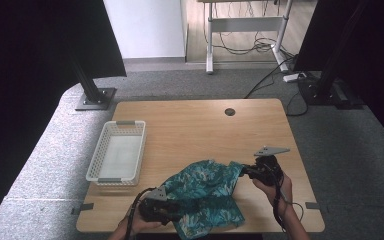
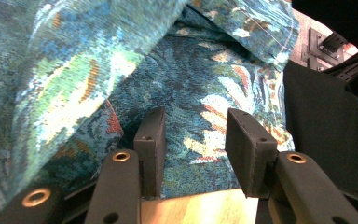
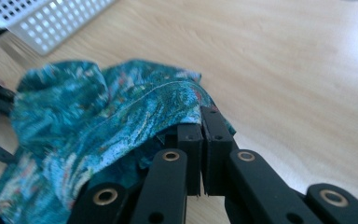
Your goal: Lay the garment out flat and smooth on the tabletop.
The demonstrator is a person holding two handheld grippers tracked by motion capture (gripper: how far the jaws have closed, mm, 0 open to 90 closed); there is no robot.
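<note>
Room: grey carpet, dark stands in the upper corners of the high view, and a pale desk frame with cables at the top centre.
Tabletop [image 1: 190, 125]: light wood and bare across its upper half; my work sits along its lower edge.
Basket [image 1: 116, 152]: white, perforated, nothing in it, at the left of the tabletop, well apart from the cloth.
Cloth [image 1: 207, 192]: teal with a leafy print, crumpled in the lower centre of the high view, between my two hands.
Right hand-held gripper [image 3: 201, 122]: jaws pressed together on a hemmed edge of the cloth, its corner bunched just above the pads; in the high view it is at the cloth's right end.
Left hand-held gripper [image 2: 195, 135]: jaws stand partly apart, the cloth lying just beyond and under them, the pads not pressing on it.
Step in hand: I judge I am taking hold of the cloth to spread or fold it; one edge is gripped, the other not yet.
Next move: push my left jaws onto a cloth edge and close, then draw the hands apart to flatten it.
</note>
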